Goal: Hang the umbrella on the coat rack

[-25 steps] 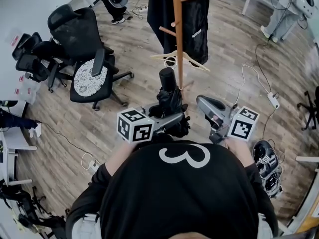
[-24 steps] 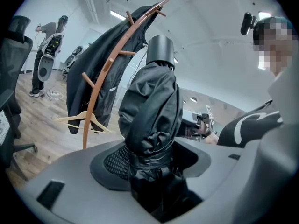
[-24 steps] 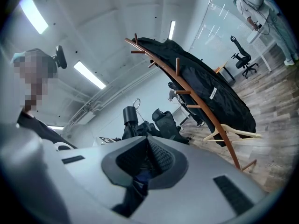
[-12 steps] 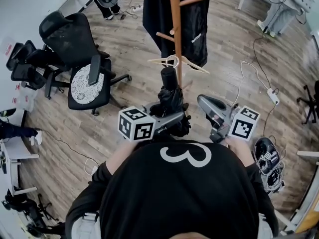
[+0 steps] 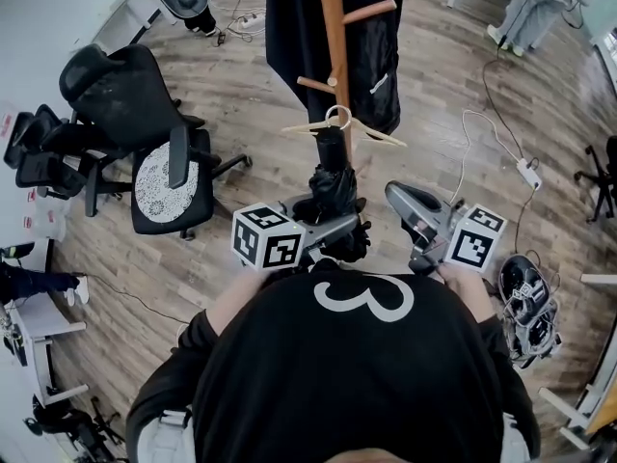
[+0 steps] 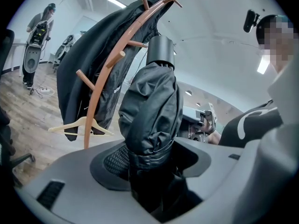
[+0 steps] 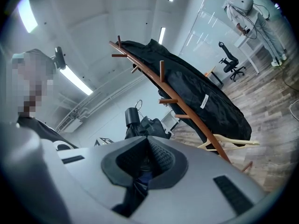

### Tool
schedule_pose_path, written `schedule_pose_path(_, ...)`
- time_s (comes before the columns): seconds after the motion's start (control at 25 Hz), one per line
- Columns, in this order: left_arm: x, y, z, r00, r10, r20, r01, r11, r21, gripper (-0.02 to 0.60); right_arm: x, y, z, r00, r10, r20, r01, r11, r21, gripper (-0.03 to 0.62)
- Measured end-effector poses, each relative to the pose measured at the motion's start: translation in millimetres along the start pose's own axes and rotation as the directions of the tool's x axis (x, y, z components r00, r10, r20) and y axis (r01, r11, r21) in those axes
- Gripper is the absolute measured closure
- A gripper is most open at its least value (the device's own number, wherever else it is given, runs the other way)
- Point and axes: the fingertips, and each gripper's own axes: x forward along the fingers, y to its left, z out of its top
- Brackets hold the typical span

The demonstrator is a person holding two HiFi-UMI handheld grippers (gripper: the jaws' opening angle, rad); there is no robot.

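Left grip: my left tongs [image 5: 335,226] are clenched on the folded umbrella [image 5: 333,186], low on its bunched cloth. It stands upright, cap up, close in front of the rack [image 5: 333,46].
Right grip: my right tongs [image 5: 395,196] are pressed together on nothing I can name, held just right of the umbrella.
Slip risk: I hold slack fabric, not the shaft, so the umbrella may slide or tip in the jaws if I swing it.
Loop risk: the ring [image 7: 137,105] at the cap is small. I judge it easy to miss a peg [image 5: 314,85] and drop the lot.
Snag risk: the hanger [image 5: 371,135] hangs on the pole just beyond the cap. A push upward could knock it off or tangle the ring in it.
Rack risk: the coat [image 5: 289,17] loads the far side, so a hard shove might rock the pole.
Room left: a chair [image 5: 164,162] crowds the floor's left edge.
Room right: a cable [image 5: 477,133] and power strip [image 5: 528,172] lie toward the right edge, with bare boards between them and me.
Room ahead: open only as far as the rack, near the top edge.
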Motion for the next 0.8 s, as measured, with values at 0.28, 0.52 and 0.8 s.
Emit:
schedule_pose_path(0.28, 8.4, 17.3, 10.3, 0.999, -0.031, -0.038, 0.031, 0.999, 0.009, 0.311, 7.9, -14.5, 6.9, 0.999, -0.042, 0.023, 0.041, 0.999, 0.013, 0.567)
schedule_pose_path(0.52, 14.2, 29.4, 14.5, 0.998, -0.04, -0.057, 0.041, 0.999, 0.026, 0.311, 11.0, -24.9, 6.6, 0.997, -0.073, 0.034, 0.072, 0.997, 0.026, 0.566)
schedule_pose_path(0.8, 14.6, 48.9, 20.9, 0.996, -0.052, -0.072, 0.053, 0.998, 0.02, 0.311, 24.5, -34.8, 7.5, 0.994, -0.1, 0.039, 0.099, 0.994, 0.04, 0.566)
